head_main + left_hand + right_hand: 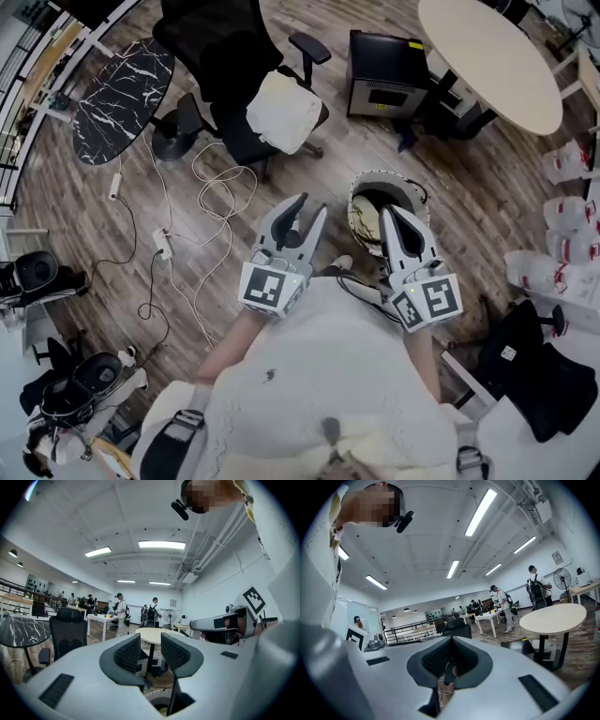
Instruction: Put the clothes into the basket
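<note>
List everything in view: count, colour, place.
basket: one, pale rim, dark inside, on the floor just beyond the grippers
cloth: one, white, on the office chair's seat
office chair: one, black, top centre
marble table: one, black with white veins, upper left
round table: one, beige, upper right
box: one, black, on the floor beside the round table
cables: several, white, on the floor left of centre
bags: several, white with red, right edge
left gripper: one, white and grey, jaws apart, empty
right gripper: one, white and grey, jaws together
</note>
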`<control>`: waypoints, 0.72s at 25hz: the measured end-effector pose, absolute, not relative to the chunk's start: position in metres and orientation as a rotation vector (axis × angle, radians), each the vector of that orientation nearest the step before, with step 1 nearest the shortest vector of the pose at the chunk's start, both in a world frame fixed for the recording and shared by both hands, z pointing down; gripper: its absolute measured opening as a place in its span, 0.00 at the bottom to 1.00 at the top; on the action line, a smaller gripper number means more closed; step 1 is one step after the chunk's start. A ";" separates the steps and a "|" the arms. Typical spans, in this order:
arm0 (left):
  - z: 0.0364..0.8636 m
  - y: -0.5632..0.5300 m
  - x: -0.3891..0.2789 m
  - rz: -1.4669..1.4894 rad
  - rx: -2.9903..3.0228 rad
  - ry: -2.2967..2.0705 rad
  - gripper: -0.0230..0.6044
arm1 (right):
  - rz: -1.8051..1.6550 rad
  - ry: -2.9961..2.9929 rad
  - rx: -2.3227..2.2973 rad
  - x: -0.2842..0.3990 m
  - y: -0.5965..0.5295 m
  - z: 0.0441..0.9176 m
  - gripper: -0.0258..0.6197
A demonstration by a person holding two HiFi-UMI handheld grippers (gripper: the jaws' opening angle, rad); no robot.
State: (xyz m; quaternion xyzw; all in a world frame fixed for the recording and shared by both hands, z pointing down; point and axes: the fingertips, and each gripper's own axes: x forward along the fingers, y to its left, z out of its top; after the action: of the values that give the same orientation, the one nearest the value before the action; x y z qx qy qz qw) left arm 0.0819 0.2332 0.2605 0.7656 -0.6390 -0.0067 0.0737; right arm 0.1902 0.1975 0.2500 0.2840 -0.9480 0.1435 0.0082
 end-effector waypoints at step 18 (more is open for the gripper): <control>0.262 0.191 -0.075 -0.025 2.250 -1.927 0.28 | 0.446 -2.929 0.841 0.034 0.158 0.244 0.05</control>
State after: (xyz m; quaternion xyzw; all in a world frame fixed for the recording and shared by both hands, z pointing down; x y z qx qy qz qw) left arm -0.0748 0.1910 0.2621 0.7566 -0.6477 -0.0082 0.0895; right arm 0.0337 0.1577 0.2438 0.2729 -0.9506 0.1447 0.0310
